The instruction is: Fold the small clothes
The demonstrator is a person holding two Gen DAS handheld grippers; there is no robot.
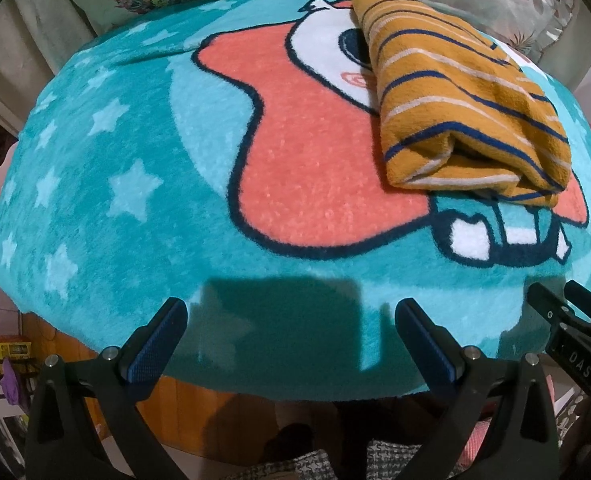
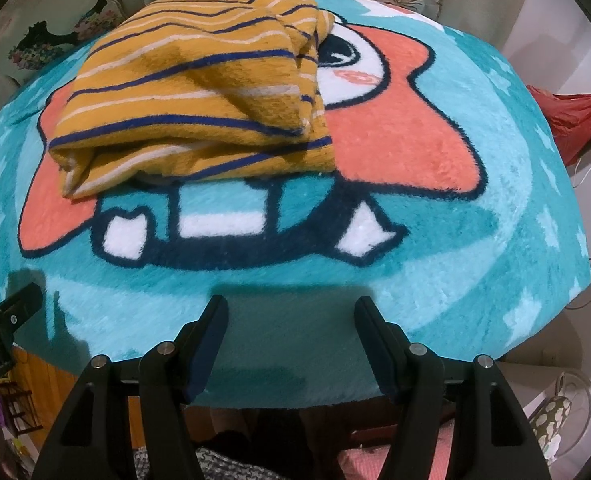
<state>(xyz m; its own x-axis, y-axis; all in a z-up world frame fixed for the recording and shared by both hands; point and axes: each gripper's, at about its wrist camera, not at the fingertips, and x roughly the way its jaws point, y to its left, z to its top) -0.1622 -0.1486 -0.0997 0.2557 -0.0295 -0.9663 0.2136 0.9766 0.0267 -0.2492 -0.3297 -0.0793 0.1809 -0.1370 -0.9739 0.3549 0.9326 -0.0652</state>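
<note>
Folded striped garment (image 2: 191, 120) hides the rug's (image 2: 455, 280) cartoon face — inner layers unseen.

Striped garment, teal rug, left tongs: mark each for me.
Striped garment (image 2: 191, 120): right wrist view, top of the folded bundle.
Teal rug (image 1: 115, 240): left wrist view, bare starred area.
Left tongs (image 1: 291, 344): left wrist view, midway between the tips.

folded garment (image 1: 467, 104) on rug (image 1: 143, 216), tools nearer
</note>
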